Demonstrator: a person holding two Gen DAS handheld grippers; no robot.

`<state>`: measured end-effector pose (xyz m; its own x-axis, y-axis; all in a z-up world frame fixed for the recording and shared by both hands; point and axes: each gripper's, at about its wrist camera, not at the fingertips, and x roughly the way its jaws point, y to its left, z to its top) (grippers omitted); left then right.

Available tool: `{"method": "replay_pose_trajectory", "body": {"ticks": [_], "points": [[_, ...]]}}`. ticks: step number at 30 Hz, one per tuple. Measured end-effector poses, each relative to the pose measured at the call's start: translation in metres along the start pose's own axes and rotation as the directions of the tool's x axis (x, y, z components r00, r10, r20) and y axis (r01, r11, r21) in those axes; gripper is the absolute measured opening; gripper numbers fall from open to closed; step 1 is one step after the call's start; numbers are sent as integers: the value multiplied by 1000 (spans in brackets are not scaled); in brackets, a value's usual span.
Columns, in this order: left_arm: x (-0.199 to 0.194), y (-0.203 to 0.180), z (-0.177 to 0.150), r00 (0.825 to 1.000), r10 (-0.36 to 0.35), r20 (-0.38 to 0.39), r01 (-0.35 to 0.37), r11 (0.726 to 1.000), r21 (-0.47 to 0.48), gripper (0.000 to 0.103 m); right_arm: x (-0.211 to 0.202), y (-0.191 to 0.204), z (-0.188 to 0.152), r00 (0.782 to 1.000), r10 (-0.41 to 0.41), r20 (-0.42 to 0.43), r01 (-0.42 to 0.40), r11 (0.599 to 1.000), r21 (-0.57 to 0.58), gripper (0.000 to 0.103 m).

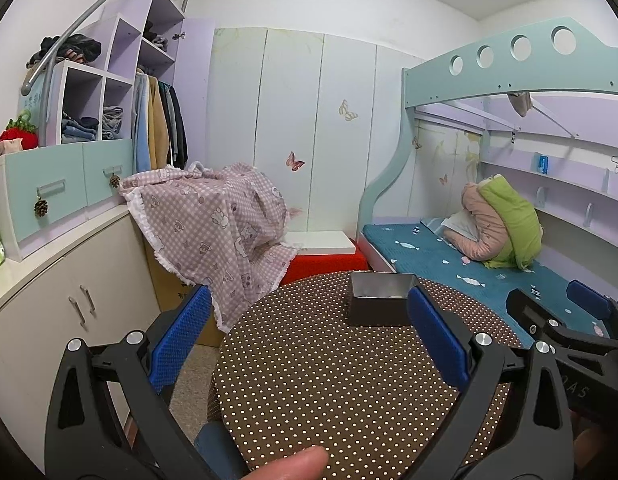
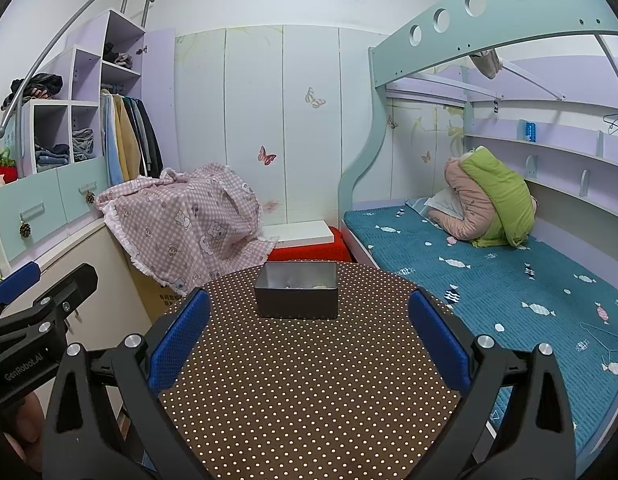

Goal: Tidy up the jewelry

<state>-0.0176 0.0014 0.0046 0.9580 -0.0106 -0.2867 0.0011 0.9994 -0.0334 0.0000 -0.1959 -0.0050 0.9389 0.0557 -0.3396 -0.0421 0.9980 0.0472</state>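
Note:
A dark metal tin (image 2: 296, 295) stands open near the far edge of a round table with a brown dotted cloth (image 2: 309, 380). Small pale items lie inside it, too small to make out. In the left wrist view the tin (image 1: 379, 306) sits just left of my right-hand finger pad. My left gripper (image 1: 309, 340) is open, held above the table's near part with nothing between its fingers. My right gripper (image 2: 309, 336) is open too, wide apart, well short of the tin. Each gripper shows at the edge of the other's view.
A bed with a teal blanket (image 2: 489, 280) runs along the right. A pink checked cloth (image 2: 189, 224) drapes a box at the left, beside white cupboards (image 1: 69, 300). A red stool with a white board (image 2: 305, 240) stands behind the table. A fingertip (image 1: 293, 466) shows at the bottom.

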Motion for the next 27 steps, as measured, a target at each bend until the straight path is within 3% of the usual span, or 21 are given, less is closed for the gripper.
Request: {"method": "replay_pose_trajectory", "body": {"ticks": [27], "points": [[-1,-6,-3,1000,13,9,-13,1000,11,98,-1,-2,3,1000,-2,5,2,1000,0,96]]}}
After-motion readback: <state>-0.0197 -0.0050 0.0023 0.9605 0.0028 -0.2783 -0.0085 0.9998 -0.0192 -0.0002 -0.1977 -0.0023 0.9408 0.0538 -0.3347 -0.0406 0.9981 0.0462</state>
